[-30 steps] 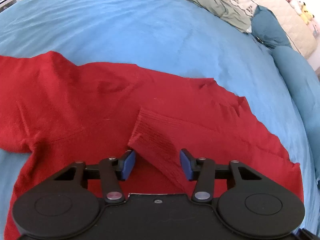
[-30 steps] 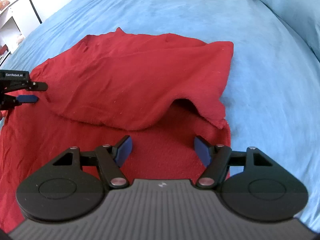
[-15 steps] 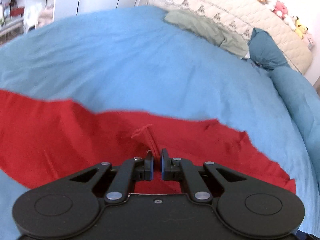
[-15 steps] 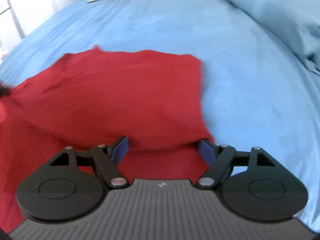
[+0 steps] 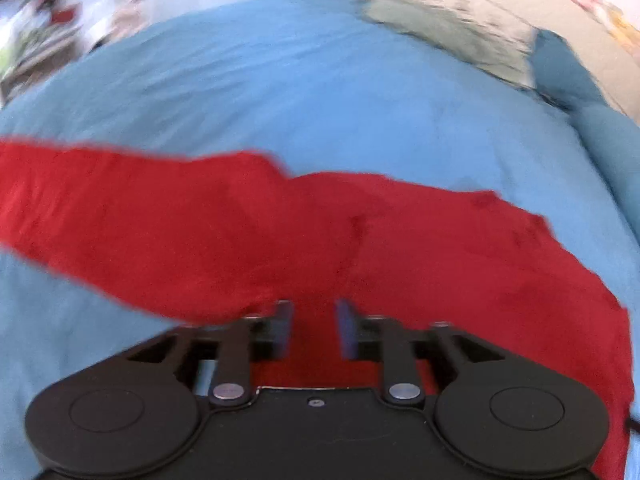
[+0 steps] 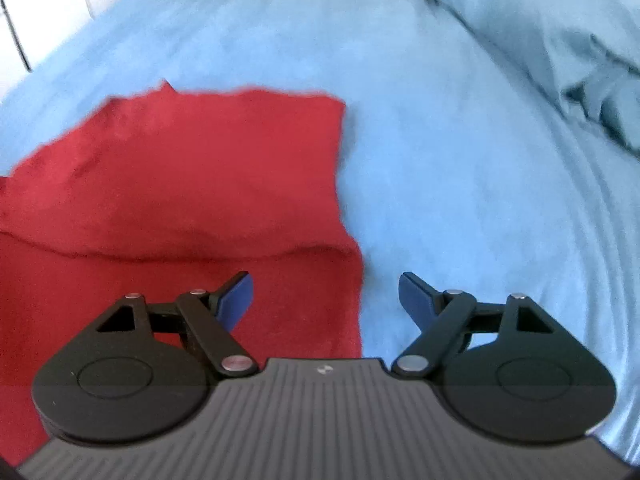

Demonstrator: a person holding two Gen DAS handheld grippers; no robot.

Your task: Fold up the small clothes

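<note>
A red knit garment (image 5: pixel 360 248) lies on the blue bedspread (image 5: pixel 320 100), with one part stretched out to the left. My left gripper (image 5: pixel 314 330) is partly open just over the cloth, with red fabric showing between its blue pads; the view is blurred. In the right wrist view the garment (image 6: pixel 192 184) lies folded over itself with a straight right edge. My right gripper (image 6: pixel 326 298) is wide open and empty above that edge, left finger over the red cloth, right finger over the bedspread (image 6: pixel 460 160).
A grey-green cloth (image 5: pixel 440 32) and a quilted headboard (image 5: pixel 500 4) lie at the far end of the bed. Teal pillows (image 5: pixel 568 68) are at the right. A bunched blue duvet (image 6: pixel 560 40) lies at the right, white furniture (image 6: pixel 40 20) at the left.
My left gripper closed on the sleeve cuff, carried it, and now stands partly open again. My right gripper has shifted right to the garment's edge, staying open.
</note>
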